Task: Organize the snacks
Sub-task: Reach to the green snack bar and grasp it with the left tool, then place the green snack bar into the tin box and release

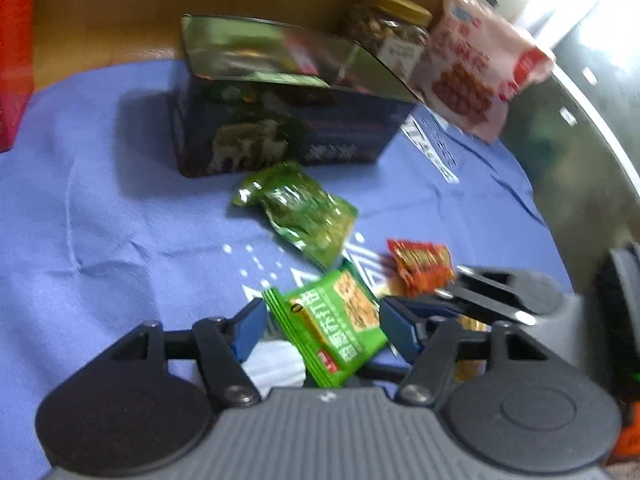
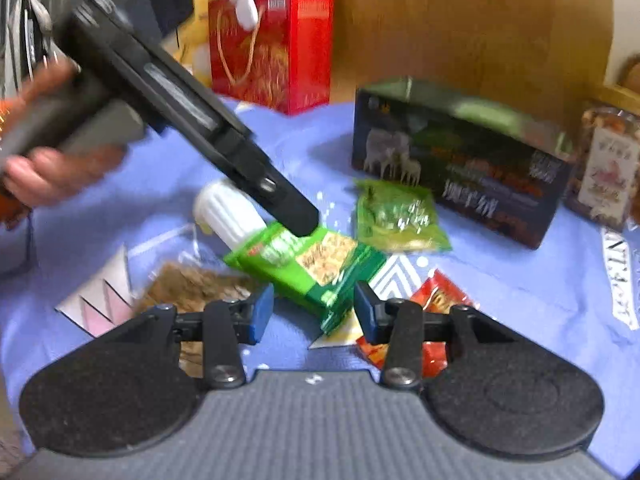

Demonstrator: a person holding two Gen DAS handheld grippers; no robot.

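Snacks: two green packets [image 2: 308, 268] [image 2: 396, 216], perhaps one red packet [image 2: 440, 304].

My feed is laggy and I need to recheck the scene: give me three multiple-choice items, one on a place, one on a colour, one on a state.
1. Where does the crinkled green packet lie?
A. Inside the dark box
B. On the blue cloth in front of the dark box
C. On top of the nut jar

2. What colour is the gift bag at the back?
A. Red
B. White
C. Black

3. How does the left gripper stand?
A. Shut on nothing
B. Not in view
C. Fingers apart on either side of the green cracker packet

Answers:
1 B: it rests on the blue cloth before the dark box.
2 A: red with gold print.
3 C: the green cracker packet sits between its spread blue pads.
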